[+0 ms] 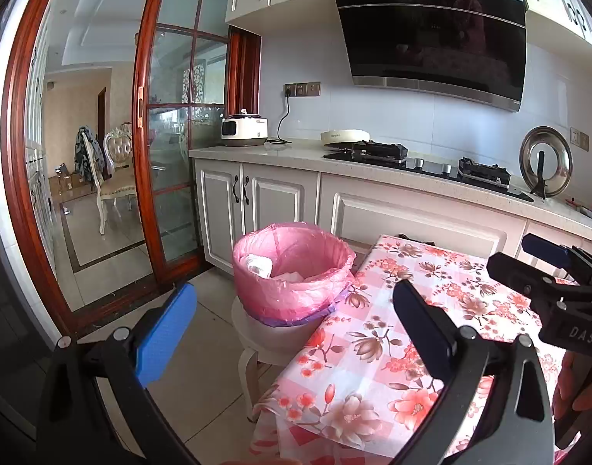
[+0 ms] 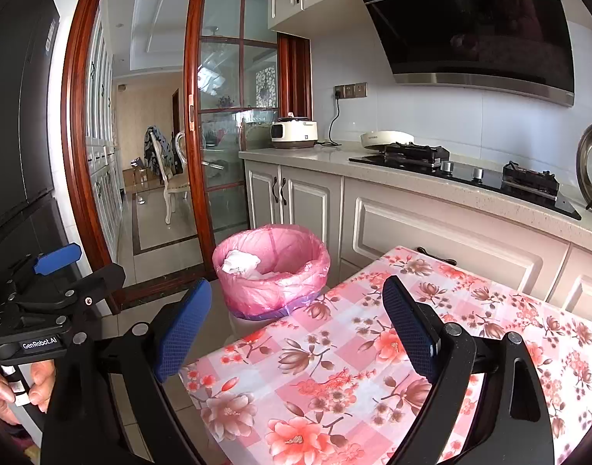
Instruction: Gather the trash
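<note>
Left claw (image 1: 296, 333) is wide open, nothing between its blue pads, and it hangs over the near left corner of the bench (image 1: 373, 348), partly over bare floor (image 1: 203, 348). Right claw (image 2: 299, 329) is also spread wide and empty, over the front part of the same flowered cloth.

The bin (image 1: 292, 267), lined with a pink bag, sits on a white stool (image 1: 257, 345) just beside the bench's left edge, ahead and slightly left of both claws. White crumpled paper (image 1: 259, 263) already lies inside it, toward the left wall. In the right wrist view the bin (image 2: 272, 267) is ahead-left, with the paper (image 2: 239, 261) visible.

No loose trash shows on the visible cloth in either view; the tabletop looks bare, so probably the job is near done or the next piece lies out of frame. Cannot tell which.

The left claw is the nearer one to the bin; its mouth opens upward, no clear long axis. A drop would come from above, straight forward.

Room: open floor to the left toward the sliding glass door (image 1: 172, 135), cabinets (image 1: 257, 197) close behind the bin, and the right claw's body (image 1: 547, 290) crowding the right side of the left view. Risk: bumping the bin rim or nudging the stool.
</note>
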Demonstrator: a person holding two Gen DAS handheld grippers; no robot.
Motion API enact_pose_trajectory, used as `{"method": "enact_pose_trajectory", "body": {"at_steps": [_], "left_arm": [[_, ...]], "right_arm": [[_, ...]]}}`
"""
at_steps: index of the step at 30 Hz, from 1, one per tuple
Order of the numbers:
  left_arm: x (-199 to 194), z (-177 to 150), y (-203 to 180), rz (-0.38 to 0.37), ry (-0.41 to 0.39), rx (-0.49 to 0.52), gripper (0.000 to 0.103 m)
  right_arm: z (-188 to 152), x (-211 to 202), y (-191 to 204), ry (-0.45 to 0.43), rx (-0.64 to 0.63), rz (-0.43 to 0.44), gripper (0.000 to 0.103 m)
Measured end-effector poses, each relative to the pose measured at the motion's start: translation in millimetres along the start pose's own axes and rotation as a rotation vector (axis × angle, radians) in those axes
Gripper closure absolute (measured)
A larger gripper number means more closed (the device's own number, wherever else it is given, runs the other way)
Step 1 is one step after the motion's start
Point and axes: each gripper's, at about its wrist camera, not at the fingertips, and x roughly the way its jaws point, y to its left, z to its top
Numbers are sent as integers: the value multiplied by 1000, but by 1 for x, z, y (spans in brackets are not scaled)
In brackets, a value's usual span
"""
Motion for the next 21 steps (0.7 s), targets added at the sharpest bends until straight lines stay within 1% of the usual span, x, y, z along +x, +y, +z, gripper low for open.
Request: {"method": "enact_pose_trajectory", "body": {"at_steps": [21], "left_arm": [[1,-1,-3,-4,2,8,5]], "right_arm": [[0,-2,0,-4,5,-1,18]]}}
